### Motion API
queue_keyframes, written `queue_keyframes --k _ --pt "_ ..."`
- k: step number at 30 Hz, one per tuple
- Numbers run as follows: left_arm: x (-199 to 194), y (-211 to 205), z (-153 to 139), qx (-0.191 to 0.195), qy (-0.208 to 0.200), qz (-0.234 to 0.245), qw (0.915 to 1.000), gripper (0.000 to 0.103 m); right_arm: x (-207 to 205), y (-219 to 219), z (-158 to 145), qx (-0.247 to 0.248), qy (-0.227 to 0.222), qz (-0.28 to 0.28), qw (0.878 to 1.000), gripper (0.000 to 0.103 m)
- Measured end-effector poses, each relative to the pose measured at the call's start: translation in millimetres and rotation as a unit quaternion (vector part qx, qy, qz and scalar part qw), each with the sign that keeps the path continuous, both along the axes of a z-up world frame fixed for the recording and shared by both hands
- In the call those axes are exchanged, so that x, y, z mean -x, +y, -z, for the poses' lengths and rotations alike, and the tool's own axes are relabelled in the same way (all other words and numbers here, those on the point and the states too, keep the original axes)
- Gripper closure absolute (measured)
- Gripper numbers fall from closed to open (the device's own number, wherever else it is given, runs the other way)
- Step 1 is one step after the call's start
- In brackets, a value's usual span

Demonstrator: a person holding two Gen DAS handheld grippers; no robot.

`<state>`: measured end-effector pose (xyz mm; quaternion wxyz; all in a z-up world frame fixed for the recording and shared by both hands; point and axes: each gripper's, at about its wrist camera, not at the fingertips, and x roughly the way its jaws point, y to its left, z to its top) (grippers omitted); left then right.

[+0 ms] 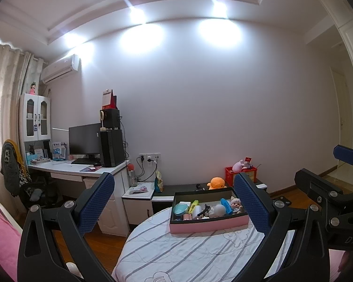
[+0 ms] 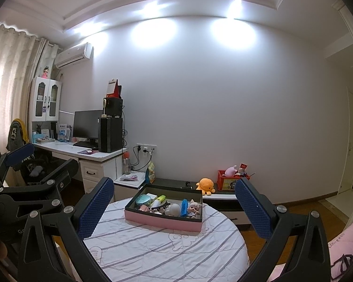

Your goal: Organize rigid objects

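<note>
Jaws of both grippers, left point(image 1: 174, 202) and right point(image 2: 175, 205), spread empty; box point(image 2: 163, 221) of small toys sits ahead on table point(image 2: 153, 253); they look light, stiff; pinch across their bodies

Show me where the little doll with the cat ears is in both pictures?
Left wrist view: the doll sits at the right end of the pink box, right of centre.
Right wrist view: the doll sits at the box's right end, near centre.
Shared landmark: the orange plush behind the box.
</note>
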<state>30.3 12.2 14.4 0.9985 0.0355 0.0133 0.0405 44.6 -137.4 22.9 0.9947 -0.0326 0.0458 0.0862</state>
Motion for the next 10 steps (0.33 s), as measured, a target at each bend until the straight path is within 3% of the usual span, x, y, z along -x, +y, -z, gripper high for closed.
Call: queue_keyframes --k 10 --pt "3.2 1.4 0.0 -0.003 -0.001 0.0 1.0 0.0 -0.1 0.8 0.3 0.0 0.003 0.003 1.0 0.0"
